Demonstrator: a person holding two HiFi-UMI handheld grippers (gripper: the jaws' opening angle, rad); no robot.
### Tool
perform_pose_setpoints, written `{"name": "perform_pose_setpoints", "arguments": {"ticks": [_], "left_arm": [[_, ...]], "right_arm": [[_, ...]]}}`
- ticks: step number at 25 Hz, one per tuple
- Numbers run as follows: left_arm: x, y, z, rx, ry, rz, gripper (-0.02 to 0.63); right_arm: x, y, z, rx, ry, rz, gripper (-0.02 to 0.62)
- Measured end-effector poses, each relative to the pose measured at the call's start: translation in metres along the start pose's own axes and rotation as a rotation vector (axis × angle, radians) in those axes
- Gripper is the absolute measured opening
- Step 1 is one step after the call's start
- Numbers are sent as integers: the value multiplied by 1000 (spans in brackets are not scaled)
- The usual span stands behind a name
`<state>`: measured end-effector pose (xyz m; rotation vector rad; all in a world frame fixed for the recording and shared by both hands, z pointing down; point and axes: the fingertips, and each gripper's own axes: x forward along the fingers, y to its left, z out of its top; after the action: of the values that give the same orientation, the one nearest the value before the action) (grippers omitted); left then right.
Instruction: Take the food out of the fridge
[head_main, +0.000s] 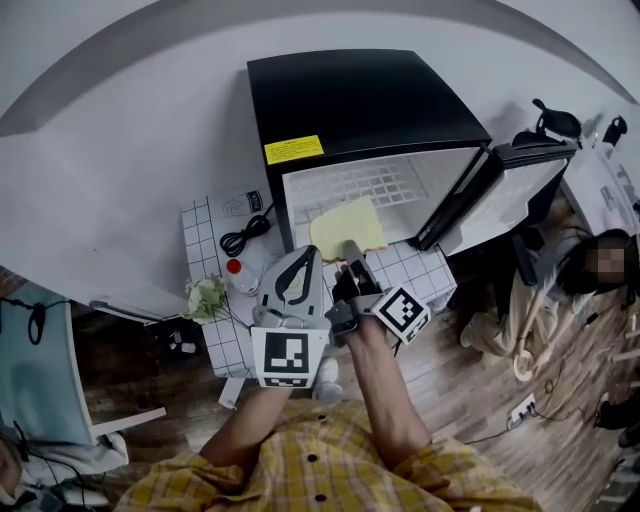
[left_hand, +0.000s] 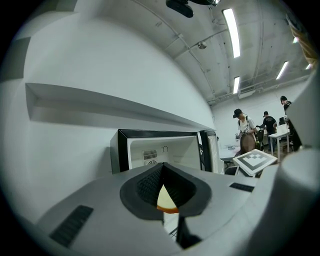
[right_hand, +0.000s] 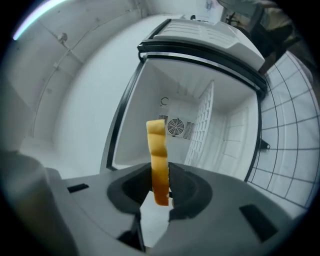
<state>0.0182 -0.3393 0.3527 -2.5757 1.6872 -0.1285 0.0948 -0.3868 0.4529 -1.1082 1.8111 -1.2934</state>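
A flat pale-yellow slice of food (head_main: 347, 227) with an orange edge hangs in front of the open black mini fridge (head_main: 360, 100). My right gripper (head_main: 352, 250) is shut on the slice's near edge. In the right gripper view the slice (right_hand: 159, 165) stands edge-on between the jaws of that gripper (right_hand: 161, 185), with the white fridge interior (right_hand: 200, 125) behind it. My left gripper (head_main: 312, 252) sits just left of the right one, its jaws together and holding nothing. In the left gripper view the slice (left_hand: 165, 199) shows through the gap below that gripper's closed tips (left_hand: 162, 167).
The fridge door (head_main: 500, 190) stands open to the right, and a wire shelf (head_main: 385, 185) sits inside. On the grid-patterned table (head_main: 215, 340) lie a black cable (head_main: 245, 235), a red-capped bottle (head_main: 233, 267) and a small flower bunch (head_main: 205, 297). A person (head_main: 590, 265) sits at the right.
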Motion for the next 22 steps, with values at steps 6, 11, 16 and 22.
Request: {"name": "perform_pose_setpoints", "arguments": {"ticks": [6,11,16,22], "left_arm": [[-26,-2,0,-6,-8,-4,8],[-55,-8,-2,-28,-9,-7,6],[-86,-10,-11,-45,3,-9,6],[-109,-10,-6,-53,-8,-14,8]], "right_arm": [[-24,30,-15,-190,10,-3,87],[-50,51,-31,-442,15,-28,87],[-78,72,-51,-625,-1,-50,87],[-99,97,-70,-852,-11,-67,89]]}}
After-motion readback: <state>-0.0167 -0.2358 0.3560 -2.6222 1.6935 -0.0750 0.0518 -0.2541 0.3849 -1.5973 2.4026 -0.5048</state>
